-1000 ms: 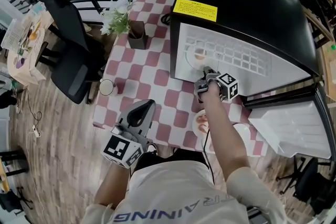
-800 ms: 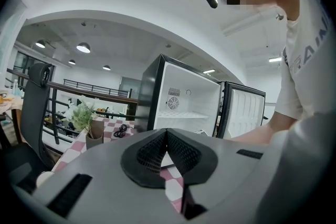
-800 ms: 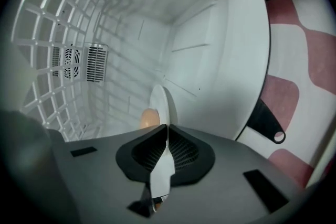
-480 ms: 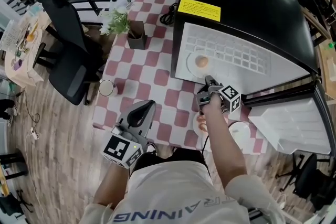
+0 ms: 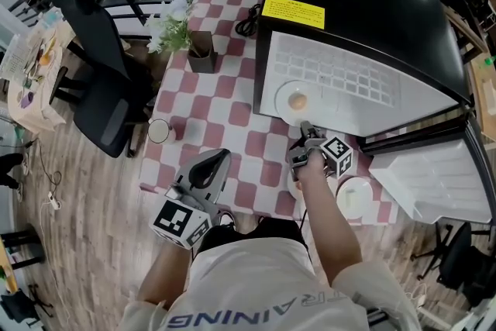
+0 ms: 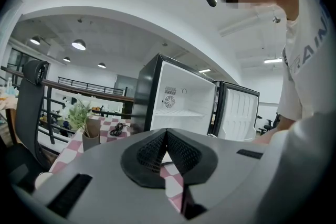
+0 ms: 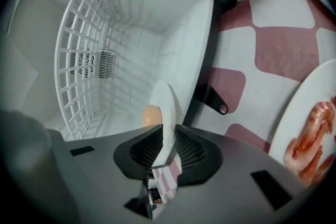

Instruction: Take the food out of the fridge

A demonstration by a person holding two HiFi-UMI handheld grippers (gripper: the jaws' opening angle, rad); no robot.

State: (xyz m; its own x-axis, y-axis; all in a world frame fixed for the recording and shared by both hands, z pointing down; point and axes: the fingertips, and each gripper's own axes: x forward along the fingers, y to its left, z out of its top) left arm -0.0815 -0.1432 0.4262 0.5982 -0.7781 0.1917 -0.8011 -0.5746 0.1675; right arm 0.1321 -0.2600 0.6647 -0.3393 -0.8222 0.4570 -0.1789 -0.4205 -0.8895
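Observation:
The black fridge (image 5: 356, 19) stands open on the checked table (image 5: 209, 101). A white plate (image 5: 285, 111) with a tan bun (image 5: 297, 100) lies at the front of its white floor. My right gripper (image 5: 304, 129) is shut on the plate's near rim (image 7: 168, 107); its jaws have just been opening a little, and the rim still sits pinched between the pads. The bun (image 7: 151, 115) shows just behind the rim. My left gripper (image 5: 204, 167) hangs shut and empty at the table's front edge, tips (image 6: 166, 131) meeting.
A plate of pink shrimp (image 7: 310, 139) lies on the table right of my right hand, a bare white plate (image 5: 354, 198) beyond it. The fridge door (image 5: 434, 178) swings out at right. A cup (image 5: 158, 130), a brown holder (image 5: 203, 52), a plant (image 5: 172, 27) and a black chair (image 5: 105, 81) are at left.
My right gripper has drawn back toward the table's front, and the plate with the bun has slid with it to the fridge's mouth. The left gripper has stayed put.

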